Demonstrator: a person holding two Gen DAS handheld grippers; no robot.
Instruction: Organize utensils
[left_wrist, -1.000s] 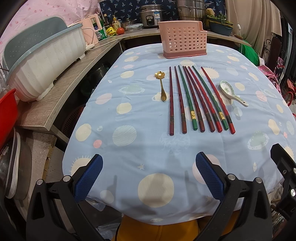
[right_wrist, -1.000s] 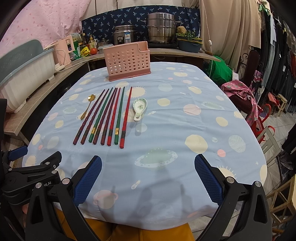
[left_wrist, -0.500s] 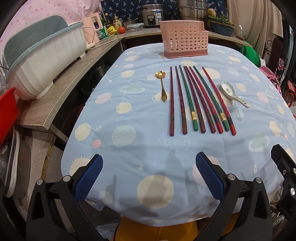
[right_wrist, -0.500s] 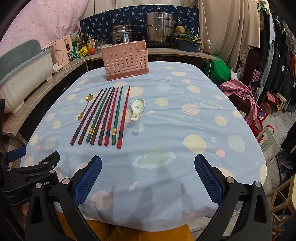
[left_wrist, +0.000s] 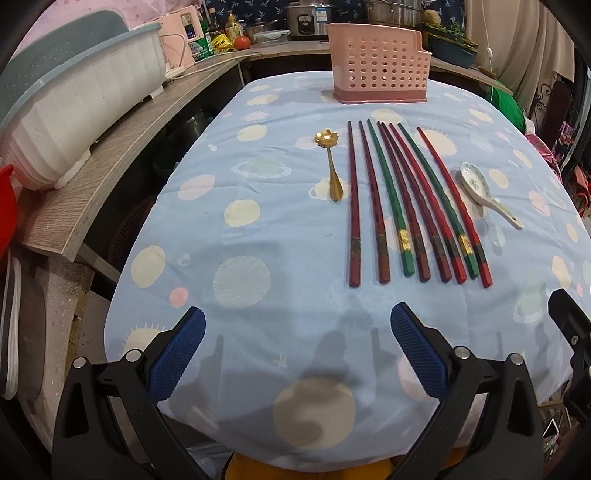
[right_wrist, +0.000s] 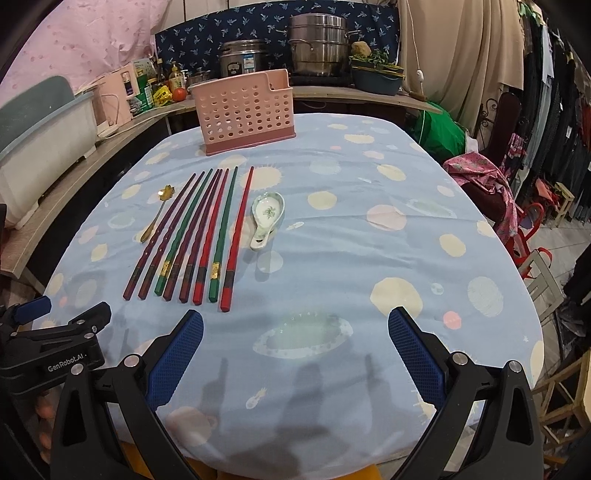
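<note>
While both grippers, left (left_wrist: 295, 354) and right (right_wrist: 295, 354), are hovering with jaws wide and empty, I am eyeing the chopsticks (left_wrist: 406, 206) lying (spoons (left_wrist: 331, 166) flanking) before the basket (left_wrist: 380, 66); I am planning one low, square pinch.

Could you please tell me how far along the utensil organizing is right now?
Nothing looks done: the pink holder shows no utensils. Both the left gripper and right gripper are open, holding nothing. Eight chopsticks, gold spoon and ceramic spoon remain on the tablecloth.
</note>
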